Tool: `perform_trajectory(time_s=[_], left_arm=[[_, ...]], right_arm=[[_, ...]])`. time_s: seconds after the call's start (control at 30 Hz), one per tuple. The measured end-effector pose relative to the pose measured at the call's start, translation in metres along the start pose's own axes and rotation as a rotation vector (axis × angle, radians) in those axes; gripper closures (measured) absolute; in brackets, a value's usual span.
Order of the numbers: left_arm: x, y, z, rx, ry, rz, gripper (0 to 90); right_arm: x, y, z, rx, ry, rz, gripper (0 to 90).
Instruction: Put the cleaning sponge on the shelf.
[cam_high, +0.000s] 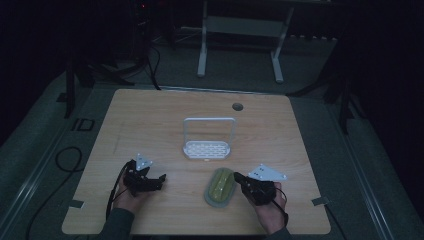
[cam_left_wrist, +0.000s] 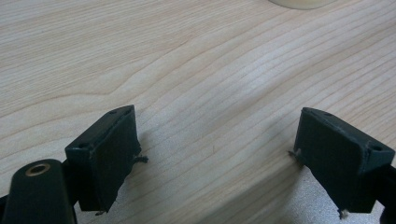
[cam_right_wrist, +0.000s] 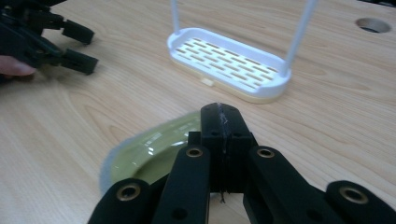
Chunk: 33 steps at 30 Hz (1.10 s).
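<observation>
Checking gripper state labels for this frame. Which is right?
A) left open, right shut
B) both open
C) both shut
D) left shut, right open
A: in the left gripper view the left gripper has its jaws standing wide apart over bare table, while in the right gripper view the right gripper has its jaws pressed together above the green dish.

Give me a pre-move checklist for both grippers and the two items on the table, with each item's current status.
1. Left gripper open with nothing between its jaws: ok.
2. Right gripper shut with nothing between its jaws: ok.
3. Green oval dish flat on the table: ok.
4. White slotted rack upright, clear of both grippers: ok.
5. Right gripper touching the dish: cannot tell.
</observation>
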<state>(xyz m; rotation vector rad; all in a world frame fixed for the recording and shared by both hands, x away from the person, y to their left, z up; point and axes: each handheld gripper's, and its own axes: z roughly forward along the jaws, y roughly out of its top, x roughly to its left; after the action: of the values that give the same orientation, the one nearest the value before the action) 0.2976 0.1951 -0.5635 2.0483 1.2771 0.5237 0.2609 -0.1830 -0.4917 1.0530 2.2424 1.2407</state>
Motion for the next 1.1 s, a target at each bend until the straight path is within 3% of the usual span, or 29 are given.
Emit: perform_trajectory(time_s=[0.4, 0.63, 0.8, 1.1], left_arm=[[0.0, 0.0, 0.0, -0.001, 0.0, 0.0, 13.8], [0.0, 0.0, 0.0, -0.001, 0.0, 0.0, 13.8], [0.0, 0.0, 0.0, -0.001, 0.0, 0.0, 13.8], [0.0, 0.0, 0.0, -0.001, 0.0, 0.0, 13.8]], right_arm=[[0.028, 0.007, 0.023, 0.04, 0.063, -0.057, 88.4], [0.045, 0.009, 0.041, 0.082, 0.057, -0.127, 87.4], [0.048, 0.007, 0.049, 0.106, 0.058, -0.129, 87.4], [0.043, 0.004, 0.045, 0.115, 0.046, -0.117, 87.4]])
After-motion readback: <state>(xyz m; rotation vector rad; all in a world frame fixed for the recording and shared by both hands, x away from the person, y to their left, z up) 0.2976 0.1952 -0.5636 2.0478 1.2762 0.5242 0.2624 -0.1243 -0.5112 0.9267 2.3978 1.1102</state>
